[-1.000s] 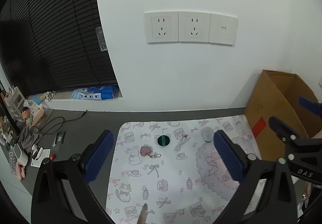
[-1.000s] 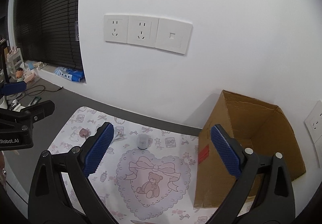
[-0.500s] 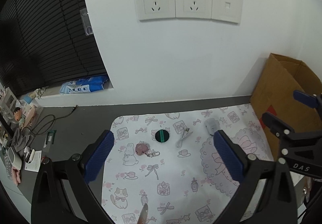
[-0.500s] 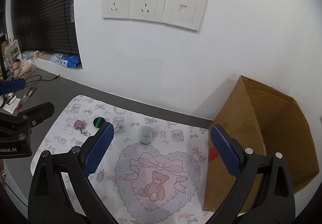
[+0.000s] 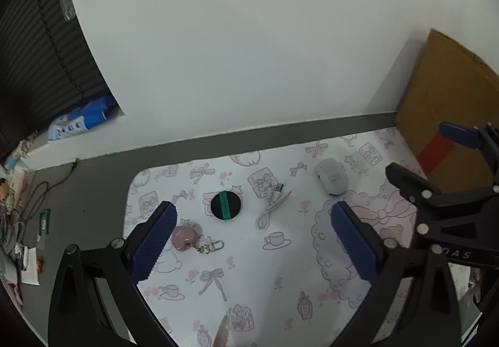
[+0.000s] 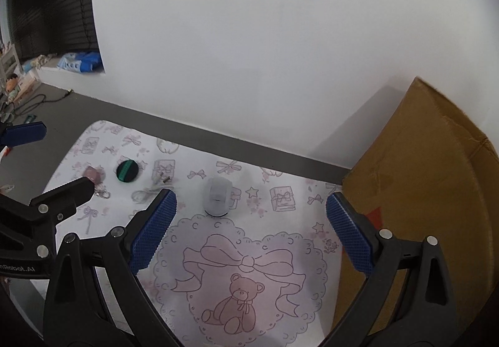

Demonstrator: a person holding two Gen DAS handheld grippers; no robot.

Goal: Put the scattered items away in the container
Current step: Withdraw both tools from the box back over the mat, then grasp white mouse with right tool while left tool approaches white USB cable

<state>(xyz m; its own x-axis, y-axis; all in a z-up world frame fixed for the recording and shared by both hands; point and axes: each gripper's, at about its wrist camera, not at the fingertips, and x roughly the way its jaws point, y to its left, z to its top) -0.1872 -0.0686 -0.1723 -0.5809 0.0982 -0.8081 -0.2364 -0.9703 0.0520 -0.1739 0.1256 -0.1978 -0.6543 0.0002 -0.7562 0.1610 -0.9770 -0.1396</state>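
Note:
On a white patterned mat (image 5: 280, 269) lie a pink keychain (image 5: 185, 237), a black round disc with a green stripe (image 5: 226, 205), a white cable (image 5: 273, 205) and a grey mouse-like device (image 5: 331, 180). My left gripper (image 5: 254, 242) is open and empty above the mat, the keychain by its left finger. My right gripper (image 6: 251, 233) is open and empty just short of the grey device (image 6: 217, 195). The disc (image 6: 127, 171), keychain (image 6: 93, 174) and cable (image 6: 156, 184) show at its left. A brown cardboard box (image 6: 421, 191) stands at the mat's right edge.
A white wall with sockets rises behind the mat. The grey desk (image 5: 90, 191) extends left with cables and clutter (image 5: 18, 206). A blue packet (image 5: 81, 120) lies on the sill under dark blinds. The box also shows in the left view (image 5: 449, 103).
Both grippers have moved forward and down toward the mat; the items look larger and closer. Both stay open and empty.

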